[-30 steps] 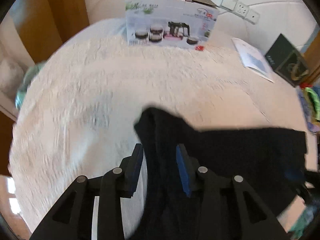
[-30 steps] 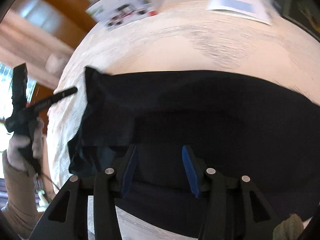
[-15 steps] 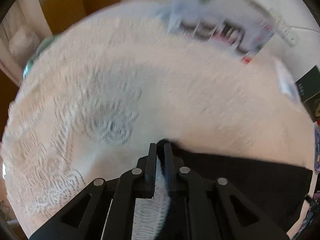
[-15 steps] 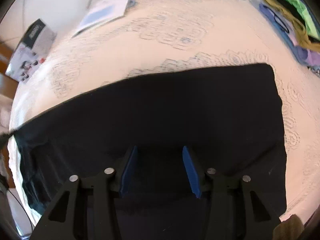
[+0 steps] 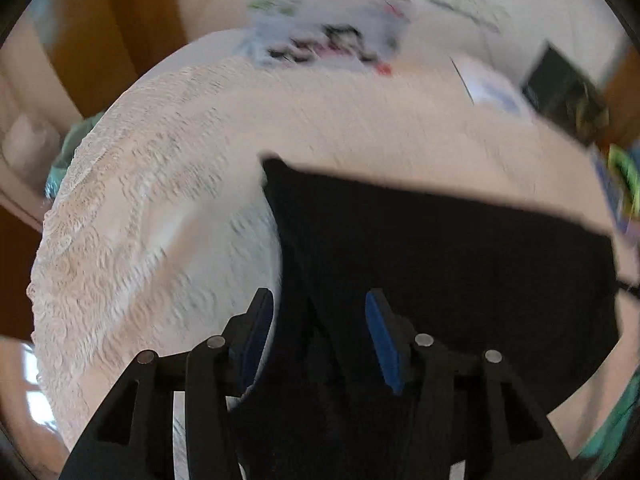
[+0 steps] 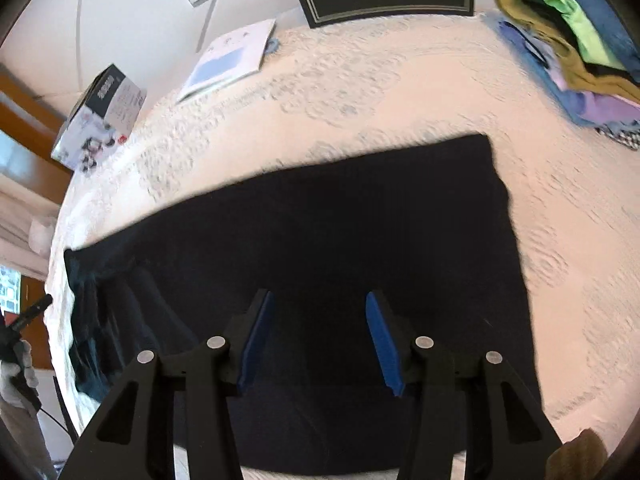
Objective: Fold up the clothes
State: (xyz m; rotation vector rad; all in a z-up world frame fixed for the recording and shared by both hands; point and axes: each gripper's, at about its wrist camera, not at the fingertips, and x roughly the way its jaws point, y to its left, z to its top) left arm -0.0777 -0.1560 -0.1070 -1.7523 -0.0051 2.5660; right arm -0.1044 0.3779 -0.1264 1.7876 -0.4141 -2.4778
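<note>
Though blurred, black garment (image 6: 320, 232) lies w/ long axis left-right.

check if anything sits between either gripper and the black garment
Nothing visible does. The left gripper has just opened, with the black garment's left edge right below its pads. The right gripper is open over the cloth's middle. The boxes, booklet and clothes pile lie far off.

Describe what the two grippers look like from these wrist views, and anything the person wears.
Both the left gripper and the right gripper are matte black frames with triangular cut-outs, silver pivot pins and blue finger pads. A light glove shows at the right view's left edge.
</note>
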